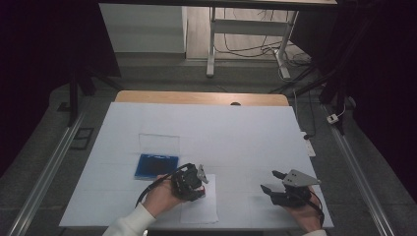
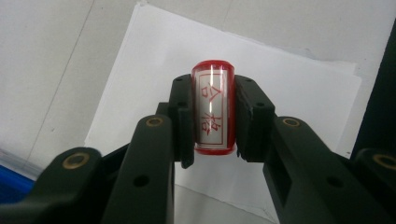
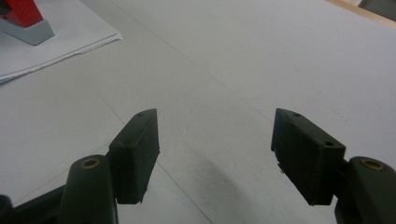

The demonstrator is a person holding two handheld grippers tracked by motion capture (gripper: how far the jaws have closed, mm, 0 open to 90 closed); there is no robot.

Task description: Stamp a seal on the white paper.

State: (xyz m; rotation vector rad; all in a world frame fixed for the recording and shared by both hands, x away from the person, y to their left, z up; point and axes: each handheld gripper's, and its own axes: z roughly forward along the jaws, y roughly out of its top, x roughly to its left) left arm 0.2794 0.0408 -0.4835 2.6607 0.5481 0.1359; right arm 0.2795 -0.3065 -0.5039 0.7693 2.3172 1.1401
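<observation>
Both jaws of the left gripper [image 2: 212, 116] are closed against the sides of a red stamp [image 2: 213, 112], a short cylinder with a silvery label bearing red characters, held above a white sheet of paper [image 2: 285, 88]. Those of the right gripper [image 3: 215, 154] stand wide apart with nothing between them, over bare white table cover [image 3: 261, 60]. In the high view the left gripper [image 1: 193, 182] sits at the near centre of the table [image 1: 246, 132], over the sheet of paper [image 1: 199, 209] at the near edge, gripped by the person's left hand [image 1: 160, 196], whose white sleeve [image 1: 130, 223] enters from the bottom. Just beyond it to the left lies one open blue case [image 1: 156, 166] with its clear lid [image 1: 158, 143] raised on the far side. The right gripper [image 1: 275, 189] rests well apart to the right, held by the right hand [image 1: 305, 211], its jaws pointing left and slightly away. The right gripper view catches a red and grey object [image 3: 25, 18] on the paper at the far left; what it is cannot be told. Counted: two grippers, one stamp, one case, one stack of paper. Nothing lies between the two grippers.
</observation>
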